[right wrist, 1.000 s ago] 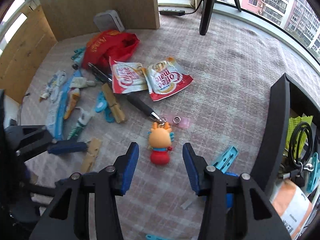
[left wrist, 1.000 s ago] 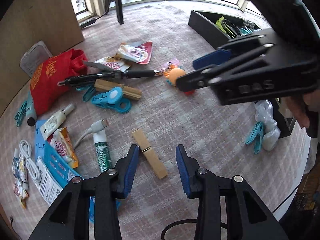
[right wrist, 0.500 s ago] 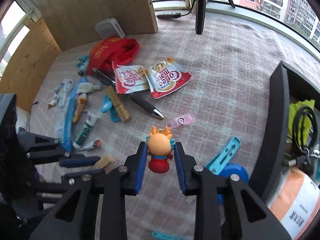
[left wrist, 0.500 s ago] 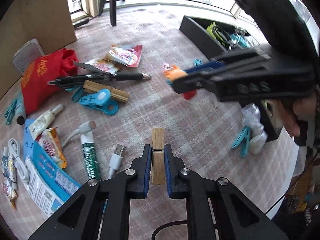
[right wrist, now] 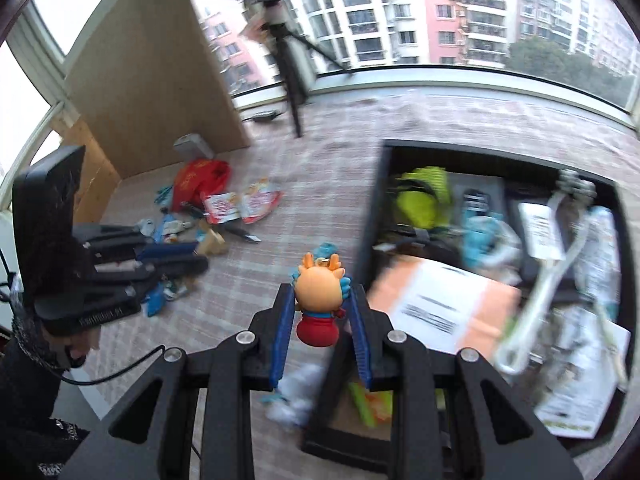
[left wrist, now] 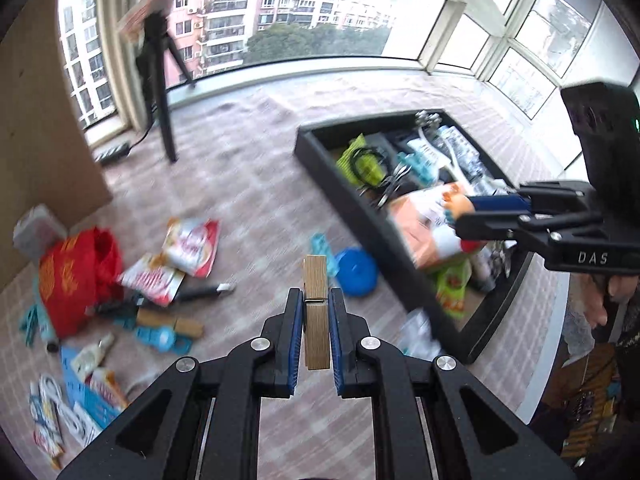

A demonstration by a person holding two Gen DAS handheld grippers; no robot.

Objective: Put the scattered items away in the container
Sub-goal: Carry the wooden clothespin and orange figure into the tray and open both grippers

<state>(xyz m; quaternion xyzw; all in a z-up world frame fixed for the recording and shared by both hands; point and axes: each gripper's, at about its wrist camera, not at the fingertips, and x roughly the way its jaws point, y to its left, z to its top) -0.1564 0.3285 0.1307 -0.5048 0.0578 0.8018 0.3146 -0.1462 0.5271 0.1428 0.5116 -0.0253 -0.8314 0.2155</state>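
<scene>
My left gripper is shut on a wooden clothespin, lifted off the checked cloth and held upright between the blue pads. My right gripper is shut on an orange deer figurine with a red body, raised near the left wall of the black tray. In the left wrist view the right gripper hangs over the black tray, which holds several items. In the right wrist view the left gripper shows at the left, over the scattered things.
Scattered on the cloth: a red bag, coffee sachets, a blue disc, a pen, another wooden peg, tubes and cables at lower left. A tripod leg and a wooden panel stand behind.
Both grippers closed on their items, the left on the clothespin and the right on the deer figurine, then lifted them off the cloth and swung toward the black tray.
</scene>
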